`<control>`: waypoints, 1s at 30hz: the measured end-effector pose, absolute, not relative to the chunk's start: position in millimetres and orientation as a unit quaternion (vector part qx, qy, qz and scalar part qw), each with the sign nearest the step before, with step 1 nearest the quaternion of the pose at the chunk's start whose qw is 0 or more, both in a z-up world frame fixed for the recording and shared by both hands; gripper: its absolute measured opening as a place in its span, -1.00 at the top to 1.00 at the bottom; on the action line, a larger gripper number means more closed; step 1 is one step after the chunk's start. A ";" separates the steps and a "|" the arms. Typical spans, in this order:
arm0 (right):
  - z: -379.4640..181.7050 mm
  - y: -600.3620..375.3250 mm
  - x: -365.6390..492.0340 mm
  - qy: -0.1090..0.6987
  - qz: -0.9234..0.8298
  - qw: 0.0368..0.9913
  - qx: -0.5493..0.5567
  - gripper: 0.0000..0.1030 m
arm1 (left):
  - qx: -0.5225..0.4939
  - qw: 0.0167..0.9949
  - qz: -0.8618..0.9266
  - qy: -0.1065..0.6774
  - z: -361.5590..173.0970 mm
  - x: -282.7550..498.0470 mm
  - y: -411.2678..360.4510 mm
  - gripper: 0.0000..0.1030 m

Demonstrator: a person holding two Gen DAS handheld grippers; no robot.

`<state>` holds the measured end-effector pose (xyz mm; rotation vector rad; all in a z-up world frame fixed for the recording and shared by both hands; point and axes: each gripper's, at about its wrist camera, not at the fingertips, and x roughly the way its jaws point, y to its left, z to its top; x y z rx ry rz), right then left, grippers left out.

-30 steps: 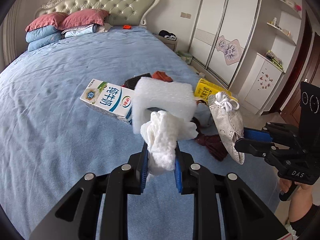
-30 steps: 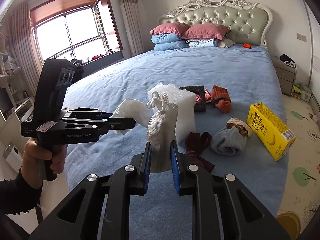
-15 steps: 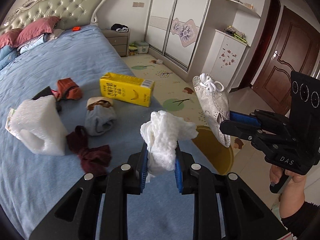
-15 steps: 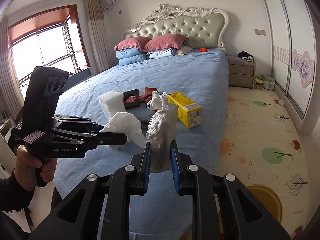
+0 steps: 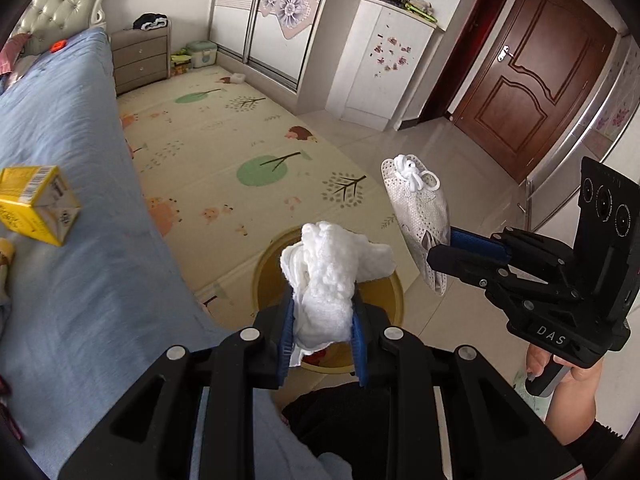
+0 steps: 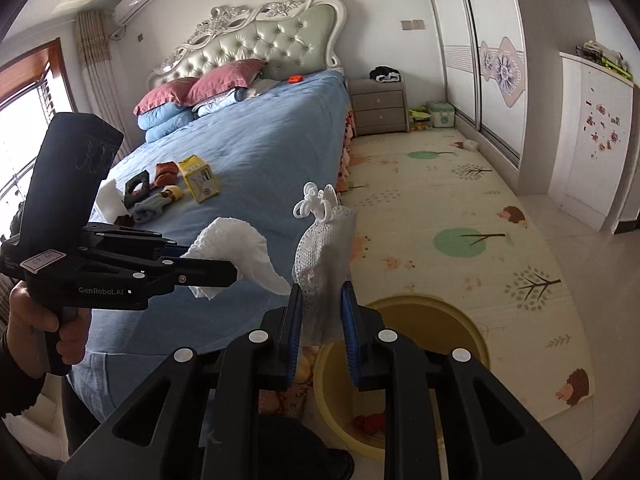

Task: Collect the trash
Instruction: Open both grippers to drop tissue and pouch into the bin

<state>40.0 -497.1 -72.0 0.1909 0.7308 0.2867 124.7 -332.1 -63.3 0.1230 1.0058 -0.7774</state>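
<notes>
A crumpled white paper towel [image 5: 332,276], soft and bunched into a wad, is held between the blue pads of the left gripper [image 5: 323,332], whose jaws are narrowed onto it; a white perforated shoe insert [image 6: 324,264] with a knotted white lace at its top is clamped upright in the right gripper [image 6: 321,332], likewise narrowed onto its load. Both items are carried above the yellow bin [image 6: 432,320], which stands on the patterned floor mat [image 6: 460,216] just beside the foot of the blue bed [image 6: 256,148]. In the left wrist view the towel is seen directly over the bin [image 5: 388,284], the insert [image 5: 420,216] is seen to the right of the bin in the right gripper [image 5: 440,256], and a brown door [image 5: 532,80] is shown beyond it; only a corner of the yellow carton [image 5: 36,208] is visible on the bed. In the right wrist view red scraps [image 6: 370,422] are shown inside the bin, the towel [image 6: 236,256] is seen left of it in the left gripper [image 6: 224,272], and the carton [image 6: 199,178], a white foam piece [image 6: 110,200], a black foam square [image 6: 137,186] and rolled socks [image 6: 158,202] are shown on the bed, well apart from the bin
</notes>
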 end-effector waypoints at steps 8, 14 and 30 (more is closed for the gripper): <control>-108.8 -543.1 41.5 0.384 0.096 0.911 0.119 0.62 | 0.093 0.780 -0.366 0.499 -92.7 152.5 -393.4 0.48; -125.1 -560.8 50.5 0.394 0.079 0.906 0.133 0.26 | 0.095 0.775 -0.358 0.512 -108.4 166.9 -412.0 -0.57; -123.3 -562.8 50.3 0.391 0.083 0.904 0.154 -0.16 | 0.085 0.798 -0.340 0.490 -92.1 161.0 -394.4 -0.82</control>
